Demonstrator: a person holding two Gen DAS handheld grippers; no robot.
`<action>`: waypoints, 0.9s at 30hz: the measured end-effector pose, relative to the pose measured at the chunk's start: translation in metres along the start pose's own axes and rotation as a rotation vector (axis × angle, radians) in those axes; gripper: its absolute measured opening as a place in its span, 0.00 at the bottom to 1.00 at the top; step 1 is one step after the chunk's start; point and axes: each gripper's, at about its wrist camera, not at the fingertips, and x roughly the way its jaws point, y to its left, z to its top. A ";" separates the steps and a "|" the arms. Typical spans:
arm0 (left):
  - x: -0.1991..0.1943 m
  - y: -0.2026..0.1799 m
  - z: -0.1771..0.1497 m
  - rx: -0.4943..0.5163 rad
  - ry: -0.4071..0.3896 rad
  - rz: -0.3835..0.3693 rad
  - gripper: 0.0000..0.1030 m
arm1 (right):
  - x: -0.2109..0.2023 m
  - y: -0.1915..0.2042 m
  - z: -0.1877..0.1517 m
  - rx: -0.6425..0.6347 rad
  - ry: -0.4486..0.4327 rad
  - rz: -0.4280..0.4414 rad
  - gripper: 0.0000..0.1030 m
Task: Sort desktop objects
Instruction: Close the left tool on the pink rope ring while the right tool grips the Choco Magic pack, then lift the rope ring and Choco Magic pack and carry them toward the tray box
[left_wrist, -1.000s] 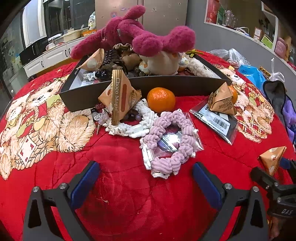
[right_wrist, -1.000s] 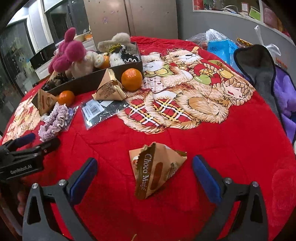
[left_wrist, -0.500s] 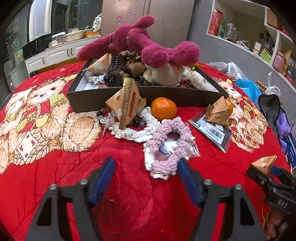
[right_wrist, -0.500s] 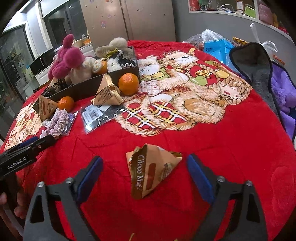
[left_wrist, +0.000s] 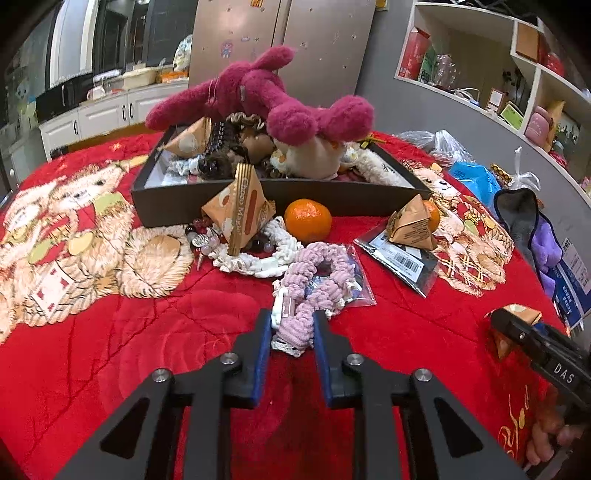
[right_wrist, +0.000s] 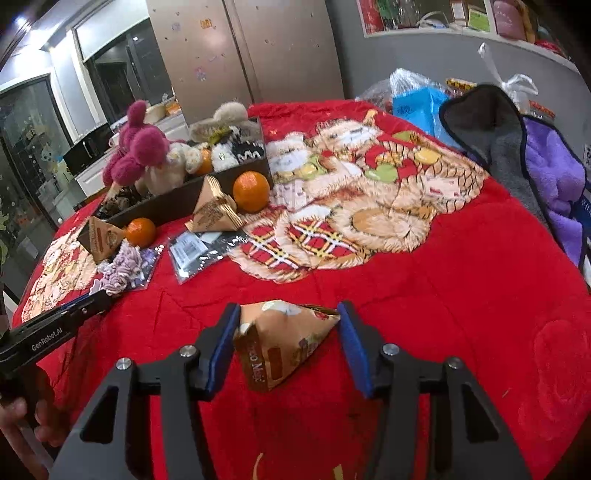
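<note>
Fingers of the left gripper (left_wrist: 289, 332), at lower centre of the left wrist view, are clenched on the near end of a lilac scrunchie (left_wrist: 314, 280), which lies in a clear bag (left_wrist: 360, 291) on the red blanket (left_wrist: 110, 350). Fingers of the right gripper (right_wrist: 287, 343), at lower centre of the right wrist view, press both sides of a tan snack pouch (right_wrist: 284, 343); its lower tip seems to touch the blanket, though this cannot be told for certain. In the left wrist view this gripper appears at lower right, the pouch (left_wrist: 517, 314) at its tip.

Centre of the left wrist view: a white braided cord (left_wrist: 258, 258) lies just behind the scrunchie, with a second pouch (left_wrist: 240, 210) standing on it and beads (left_wrist: 201, 236) at its left. An orange (left_wrist: 307, 219) sits just right of that pouch, before the wall of a dark tray (left_wrist: 332, 199). The tray, at upper centre, holds a magenta plush (left_wrist: 266, 99), a cream plush (left_wrist: 314, 162) and another pouch (left_wrist: 190, 136).

Right of centre: a black barcoded packet (left_wrist: 402, 258) lies on the blanket, a fourth pouch (left_wrist: 412, 223) on its far end, and a second orange (left_wrist: 432, 216) just behind that pouch. A grey-and-purple cloth (left_wrist: 524, 214) lies at the right edge.
</note>
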 end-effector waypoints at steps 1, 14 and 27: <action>-0.002 -0.001 -0.001 0.004 -0.008 0.004 0.22 | -0.002 0.001 0.000 -0.008 -0.010 0.000 0.53; -0.024 -0.003 -0.004 0.028 -0.068 0.049 0.22 | -0.004 0.002 -0.001 -0.020 -0.017 0.028 0.53; -0.031 0.003 -0.004 0.023 -0.103 0.112 0.22 | -0.003 0.008 -0.001 -0.048 -0.017 0.039 0.53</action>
